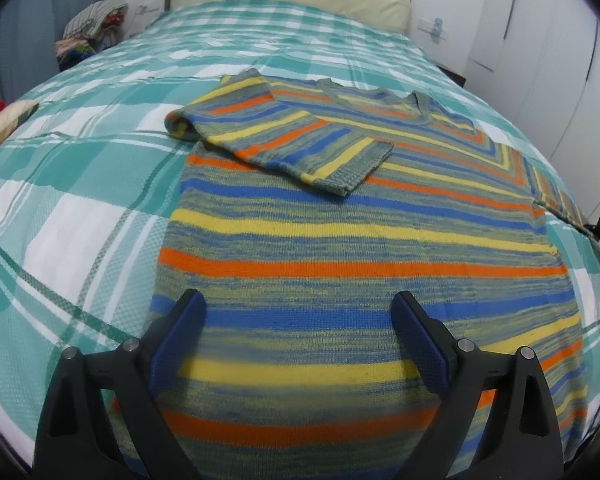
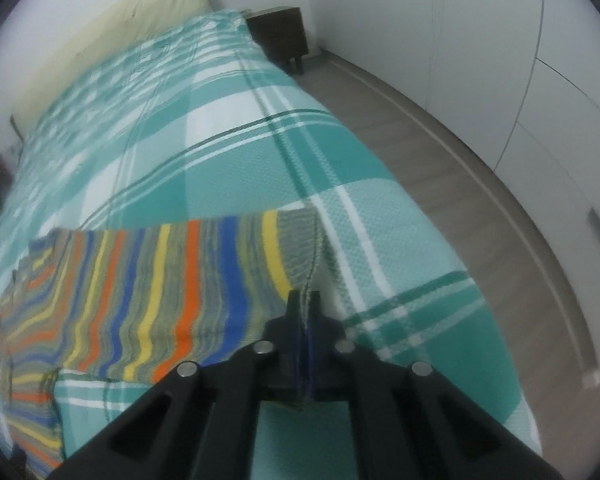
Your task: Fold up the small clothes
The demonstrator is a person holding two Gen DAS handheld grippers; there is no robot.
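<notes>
Left wrist view: one striped knit sweater (image 1: 360,240) in orange, blue, yellow and grey-green lies flat on the teal-and-white checked bedspread (image 1: 72,200), one sleeve (image 1: 284,144) already folded across the chest, judged to narrow the garment. The left gripper (image 1: 298,320) hovers above the hem, its two fingers spread wide and holding nothing. Right wrist view: the right gripper (image 2: 305,300) is pressed together on the cuff of the second sleeve (image 2: 204,276), raised off the bedspread, probably so it can be carried inward. One dark bedside cabinet (image 2: 280,34) stands beyond.
</notes>
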